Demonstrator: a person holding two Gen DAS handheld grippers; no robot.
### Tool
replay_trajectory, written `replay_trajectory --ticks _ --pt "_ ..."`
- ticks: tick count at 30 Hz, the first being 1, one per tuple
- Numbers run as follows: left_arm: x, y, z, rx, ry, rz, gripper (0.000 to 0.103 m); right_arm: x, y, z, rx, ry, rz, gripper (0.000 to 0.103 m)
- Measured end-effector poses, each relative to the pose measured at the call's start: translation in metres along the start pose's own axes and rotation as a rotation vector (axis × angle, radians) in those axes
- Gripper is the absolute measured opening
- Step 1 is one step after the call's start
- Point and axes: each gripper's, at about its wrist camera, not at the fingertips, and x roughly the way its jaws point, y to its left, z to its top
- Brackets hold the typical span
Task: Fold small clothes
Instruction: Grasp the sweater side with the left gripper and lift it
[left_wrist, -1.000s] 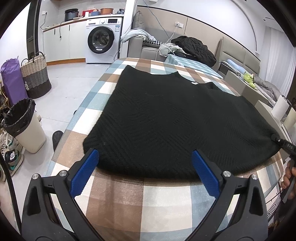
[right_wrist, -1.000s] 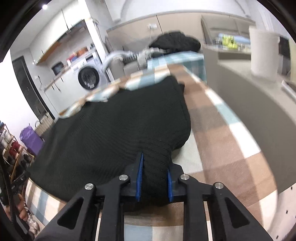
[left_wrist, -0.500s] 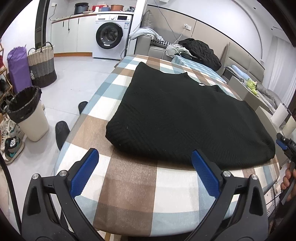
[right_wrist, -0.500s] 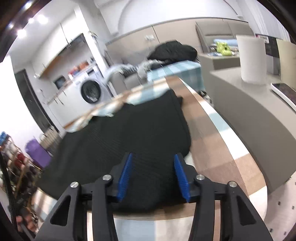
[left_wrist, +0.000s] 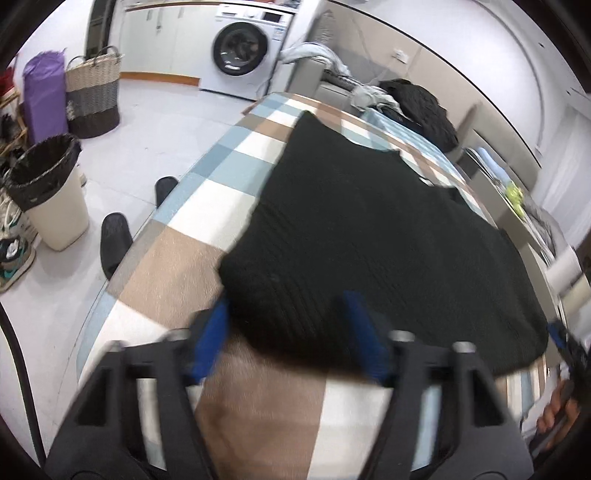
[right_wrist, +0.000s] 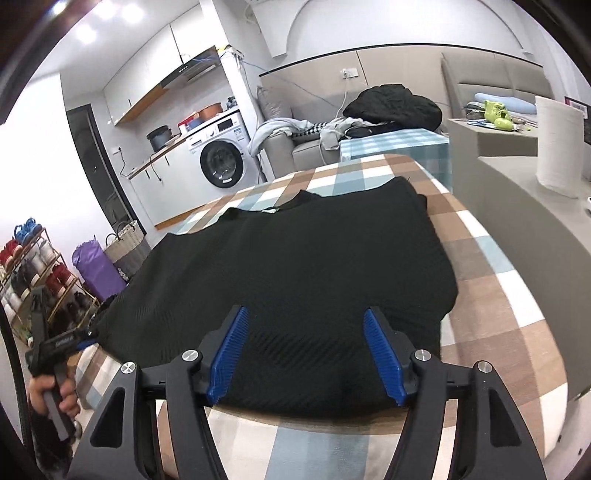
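Black sweater (left_wrist: 369, 236) spread flat on checked table (left_wrist: 177, 266), long axis left to right. Left gripper (left_wrist: 288, 336) closing around near-left hem corner, not yet pinching. Right gripper (right_wrist: 306, 354) opening, astride near-right hem, cloth between pads, unpressed.

one black sweater (right_wrist: 306, 280), two grippers (right_wrist: 306, 354), one checked table (right_wrist: 491, 295)
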Motion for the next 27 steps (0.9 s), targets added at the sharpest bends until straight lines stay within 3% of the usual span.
replay_trajectory --ticks 2,5,9,15,18,20,22,25,26,27 --pt "0.005 0.002 0.005 -0.017 -0.005 -0.026 0.021 0.001 0.0 -0.002 -0.004 0.007 -0.002 0.067" --pt "0.0 -0.002 0.005 0.008 -0.049 -0.025 0.013 0.002 0.0 -0.004 -0.003 0.011 -0.002 0.067" --pt "-0.019 -0.005 -0.002 0.037 -0.091 -0.02 0.012 0.003 -0.001 -0.005 0.003 0.01 -0.005 0.067" --pt "-0.03 0.0 -0.013 0.045 -0.087 -0.009 0.013 0.004 -0.005 -0.004 0.01 0.02 0.001 0.067" --pt "-0.026 0.005 -0.012 0.0 -0.065 -0.028 0.023 0.007 -0.005 -0.005 0.015 0.036 0.008 0.067" --pt "-0.023 0.005 -0.013 0.0 -0.053 -0.026 0.035 0.007 -0.003 -0.007 0.01 0.036 0.008 0.067" --pt "-0.019 0.004 -0.014 -0.004 -0.049 -0.016 0.037 0.008 -0.001 -0.007 0.005 0.038 0.01 0.067" --pt "-0.008 0.002 -0.011 -0.012 -0.048 -0.009 0.035 0.01 -0.001 -0.008 0.004 0.047 0.013 0.067" --pt "-0.008 0.001 -0.011 -0.009 -0.058 -0.007 0.025 0.01 -0.001 -0.008 0.002 0.048 0.011 0.067" --pt "-0.007 -0.001 -0.009 0.001 -0.066 -0.005 0.021 0.011 -0.001 -0.009 0.001 0.05 0.008 0.067"
